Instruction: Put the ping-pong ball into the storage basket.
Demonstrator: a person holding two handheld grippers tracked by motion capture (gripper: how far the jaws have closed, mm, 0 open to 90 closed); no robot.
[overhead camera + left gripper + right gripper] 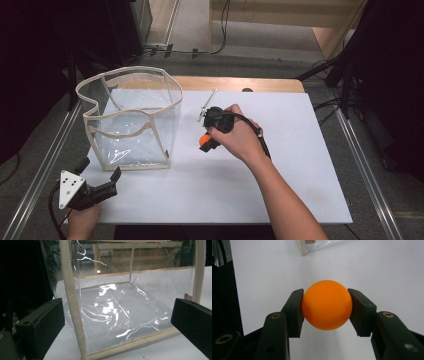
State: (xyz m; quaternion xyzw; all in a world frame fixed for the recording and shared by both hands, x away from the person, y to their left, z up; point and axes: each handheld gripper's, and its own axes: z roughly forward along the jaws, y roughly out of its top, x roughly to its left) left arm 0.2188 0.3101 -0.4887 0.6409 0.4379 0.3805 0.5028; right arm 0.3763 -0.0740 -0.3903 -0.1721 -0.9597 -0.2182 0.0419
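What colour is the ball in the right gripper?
Plain orange ball, clamped in the right gripper; the right gripper view shows it best.

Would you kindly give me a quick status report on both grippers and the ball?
Right gripper shut on orange ball, above the white table. Left gripper open, facing clear plastic bin with beige trim. Bin empty; nothing between ball and bin.

Orange ball (327, 305), clear cream-edged bag (131, 118), white table (280, 180).
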